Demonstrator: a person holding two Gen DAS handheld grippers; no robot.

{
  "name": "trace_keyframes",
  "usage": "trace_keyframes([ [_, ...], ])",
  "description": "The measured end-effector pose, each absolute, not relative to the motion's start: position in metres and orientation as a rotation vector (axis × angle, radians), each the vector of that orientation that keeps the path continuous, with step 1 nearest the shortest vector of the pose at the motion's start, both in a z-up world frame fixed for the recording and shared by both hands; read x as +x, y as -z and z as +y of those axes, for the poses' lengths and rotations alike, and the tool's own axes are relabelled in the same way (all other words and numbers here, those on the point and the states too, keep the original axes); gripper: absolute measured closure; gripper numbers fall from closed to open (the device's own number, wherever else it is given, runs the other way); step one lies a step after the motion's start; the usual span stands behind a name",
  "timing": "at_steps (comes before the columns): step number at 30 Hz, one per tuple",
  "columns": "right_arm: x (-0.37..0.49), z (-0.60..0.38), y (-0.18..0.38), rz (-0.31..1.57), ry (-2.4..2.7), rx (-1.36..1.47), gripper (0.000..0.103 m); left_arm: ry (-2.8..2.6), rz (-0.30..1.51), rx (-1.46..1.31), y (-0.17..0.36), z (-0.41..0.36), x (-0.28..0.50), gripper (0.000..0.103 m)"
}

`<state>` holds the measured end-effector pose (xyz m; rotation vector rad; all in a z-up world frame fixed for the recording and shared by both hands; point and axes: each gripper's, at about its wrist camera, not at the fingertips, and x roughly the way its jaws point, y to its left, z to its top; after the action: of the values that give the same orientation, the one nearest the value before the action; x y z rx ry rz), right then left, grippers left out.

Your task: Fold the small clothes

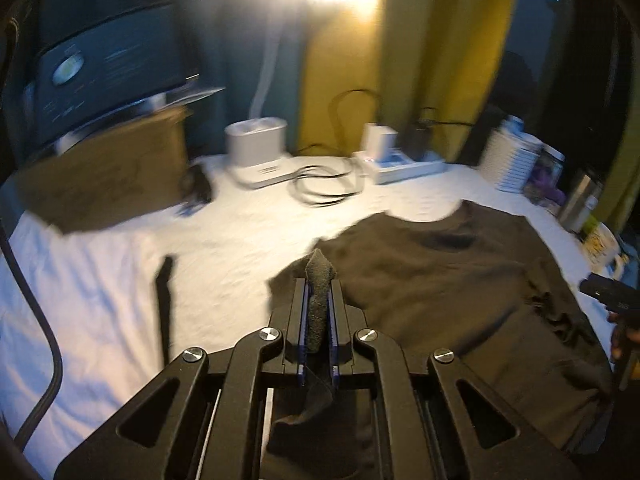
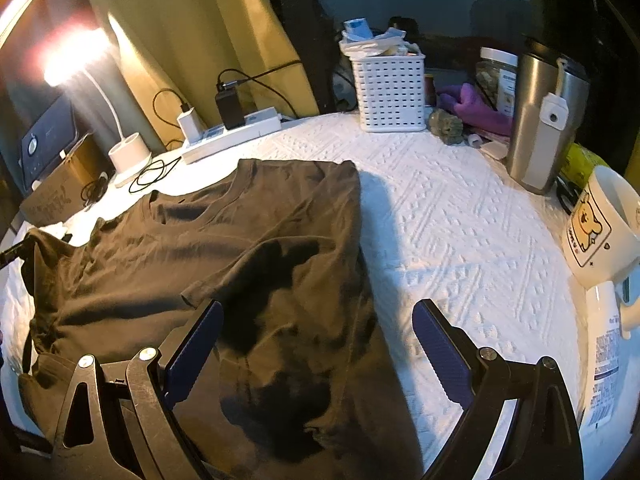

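we are pinching the brown t-shirt (image 1: pixel 460 280) in our left tool (image 1: pixel 319 280) – right tool (image 2: pixel 316 320) gaping wide, empty, hovering over the shirt.

Matt dark cloth T-shirt (image 2: pixel 248 264); white embossed, textured cloth cover on the counter (image 2: pixel 460 220); brushed-metal tumbler (image 2: pixel 540 120), right of frame; perforated white plastic basket (image 2: pixel 390 96); glossy ceramic mug (image 2: pixel 600 224); ribbed blue fingers (image 2: pixel 442 350).

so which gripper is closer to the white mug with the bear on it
Right. The right gripper hovers open over the shirt's edge, the mug just off to its side. The left gripper, pinching shirt fabric, sits across the shirt.
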<state>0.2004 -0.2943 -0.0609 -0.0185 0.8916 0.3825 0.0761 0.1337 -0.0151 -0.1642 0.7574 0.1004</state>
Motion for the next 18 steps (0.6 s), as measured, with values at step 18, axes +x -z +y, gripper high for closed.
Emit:
trace_keyframes([
  [18,0.196,-0.341,0.069,0.884,-0.349,0.051,0.007,0.11,0.968,-0.161,0.063,0.032,0.17,0.095],
])
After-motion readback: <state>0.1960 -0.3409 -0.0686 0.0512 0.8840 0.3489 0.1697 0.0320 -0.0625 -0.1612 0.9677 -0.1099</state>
